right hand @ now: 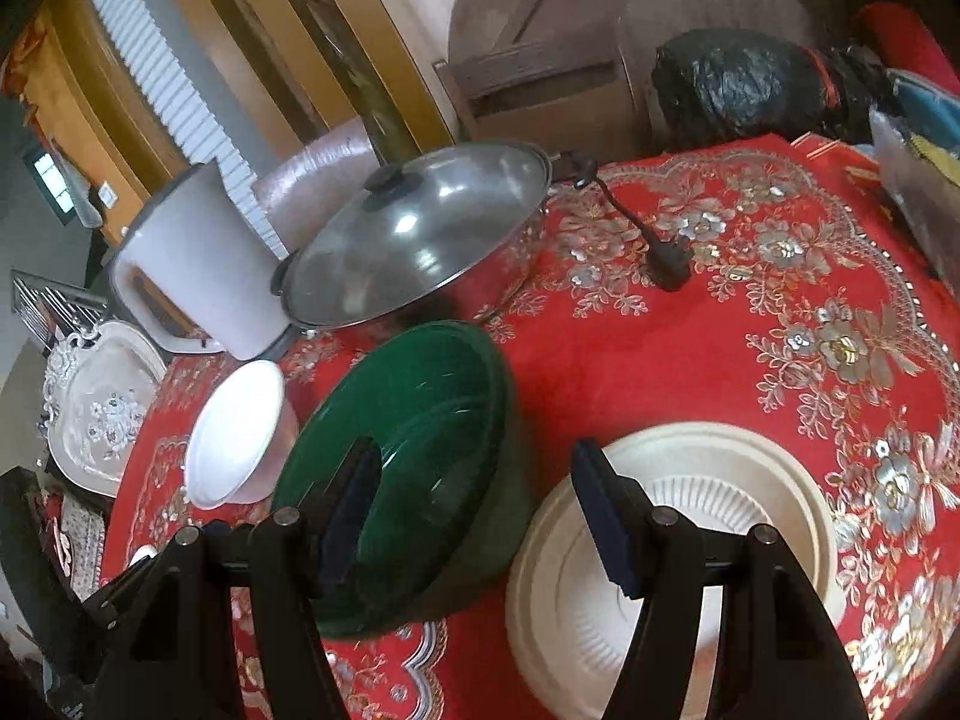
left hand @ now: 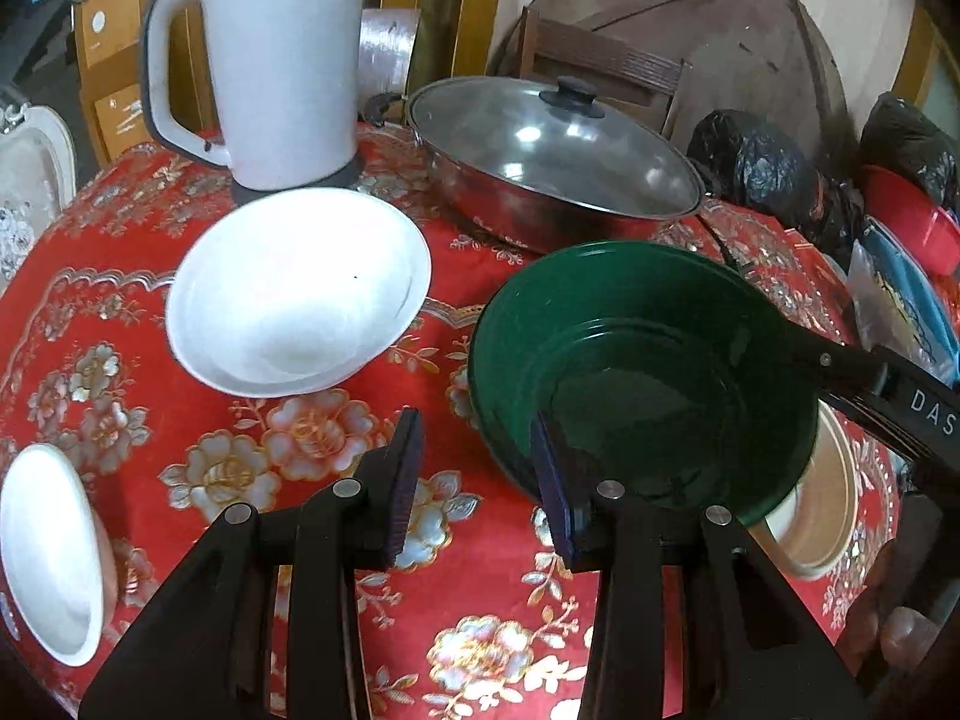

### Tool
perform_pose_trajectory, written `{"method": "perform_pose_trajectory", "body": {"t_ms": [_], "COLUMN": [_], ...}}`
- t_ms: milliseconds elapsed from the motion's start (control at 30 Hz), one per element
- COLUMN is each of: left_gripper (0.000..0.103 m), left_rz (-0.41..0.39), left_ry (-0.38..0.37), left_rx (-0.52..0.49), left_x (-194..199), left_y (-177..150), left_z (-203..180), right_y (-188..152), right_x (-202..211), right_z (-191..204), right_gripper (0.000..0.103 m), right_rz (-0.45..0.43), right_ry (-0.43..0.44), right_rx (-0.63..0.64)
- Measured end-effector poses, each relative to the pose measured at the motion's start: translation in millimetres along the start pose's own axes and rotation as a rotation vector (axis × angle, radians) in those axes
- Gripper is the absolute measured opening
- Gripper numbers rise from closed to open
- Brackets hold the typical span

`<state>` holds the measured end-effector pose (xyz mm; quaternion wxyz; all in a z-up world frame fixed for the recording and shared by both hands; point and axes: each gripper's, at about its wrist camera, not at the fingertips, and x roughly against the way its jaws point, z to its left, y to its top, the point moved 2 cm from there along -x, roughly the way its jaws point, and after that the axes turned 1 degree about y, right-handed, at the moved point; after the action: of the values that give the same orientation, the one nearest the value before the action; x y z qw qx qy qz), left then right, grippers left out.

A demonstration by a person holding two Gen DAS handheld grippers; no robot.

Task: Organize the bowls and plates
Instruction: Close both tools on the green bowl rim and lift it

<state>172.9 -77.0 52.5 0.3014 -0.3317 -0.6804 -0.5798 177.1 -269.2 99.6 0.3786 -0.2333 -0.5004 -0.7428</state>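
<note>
A green bowl (left hand: 642,372) stands on the red flowered tablecloth, also in the right wrist view (right hand: 414,468). My left gripper (left hand: 474,480) is open, its right finger over the green bowl's near rim, its left finger outside. My right gripper (right hand: 474,522) is open and empty; its left finger lies over the green bowl, its right finger over a cream ribbed plate (right hand: 690,546). That plate peeks out behind the green bowl (left hand: 822,516). A white bowl (left hand: 300,288) stands left of the green one, also in the right wrist view (right hand: 237,432). Another white bowl (left hand: 51,552) is at the left edge.
A white electric kettle (left hand: 282,60) and a lidded steel pan (left hand: 552,150) stand at the back of the table. A black power plug (right hand: 660,252) lies on the cloth. Black bags (left hand: 774,174) and a red basin (left hand: 912,216) crowd the right side.
</note>
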Motion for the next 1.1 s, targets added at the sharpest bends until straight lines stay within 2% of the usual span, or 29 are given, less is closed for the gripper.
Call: {"method": "perform_pose_trajectory", "body": {"t_ms": [267, 333, 400, 433, 600, 900, 1100], "left_gripper": [0.037, 0.037, 0.037, 0.037, 0.037, 0.037, 0.037], "left_rz": [0.094, 0.104, 0.096, 0.097, 0.079, 0.044, 0.038], "left_ry": [-0.014, -0.018, -0.058, -0.061, -0.075, -0.035, -0.016], "left_rx": [0.014, 0.012, 0.020, 0.026, 0.031, -0.022, -0.012], "left_x": [-39, -45, -46, -46, -30, 12, 34], "left_y": [-1, -3, -5, -6, -5, -22, -42], "left_z": [-4, -5, -3, -2, 9, 25, 48], "right_y": [6, 5, 3, 0, -12, -48, -71], "right_x": [-31, -36, -39, -39, -42, -26, -9], "right_z": [8, 7, 9, 11, 15, 37, 61], "right_gripper": [0.066, 0.066, 0.065, 0.062, 0.055, 0.055, 0.055], "right_rz": [0.065, 0.072, 0.078, 0.084, 0.111, 0.134, 0.115], "right_ry": [-0.016, 0.000, 0.017, 0.029, 0.042, 0.081, 0.074], "right_rx": [0.054, 0.054, 0.064, 0.076, 0.097, 0.129, 0.179]}}
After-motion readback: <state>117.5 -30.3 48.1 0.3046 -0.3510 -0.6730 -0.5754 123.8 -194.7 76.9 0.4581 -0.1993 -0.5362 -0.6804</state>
